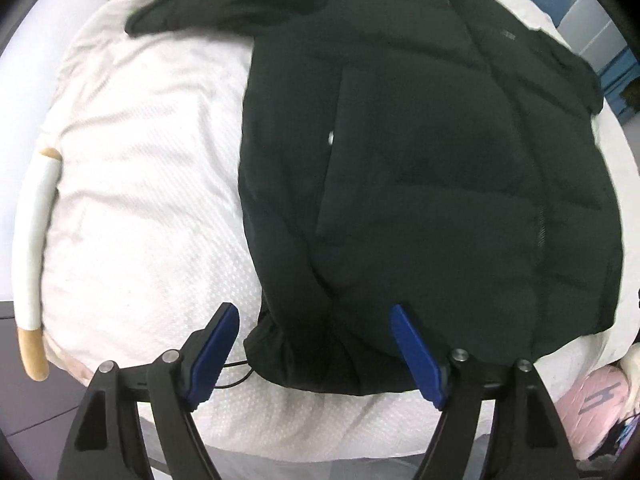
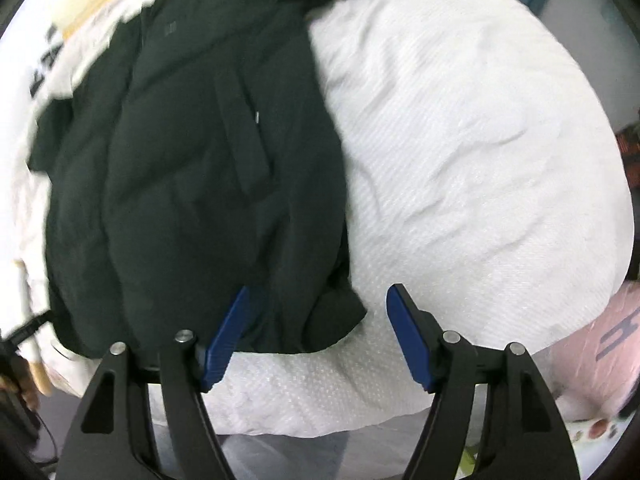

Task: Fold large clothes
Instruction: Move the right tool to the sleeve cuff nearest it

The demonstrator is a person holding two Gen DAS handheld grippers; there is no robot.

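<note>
Broadly, bare white textured bedding (image 1: 132,184) stretches toward the bed's left edge. Mid-bed lies the black padded jacket (image 1: 420,152), long axis running from the near-edge hem to the far collar. Both the left gripper (image 1: 316,322) and right gripper (image 2: 316,300) hang wide-jawed above that hem, holding nothing.

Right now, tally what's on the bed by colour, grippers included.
Black: 1, the jacket
White: 1, the bed cover
Pink: 1, the bag at the bed's edge
Black with blue pads: 2, the left gripper and the right gripper, both open, holding nothing
Total: 5
</note>
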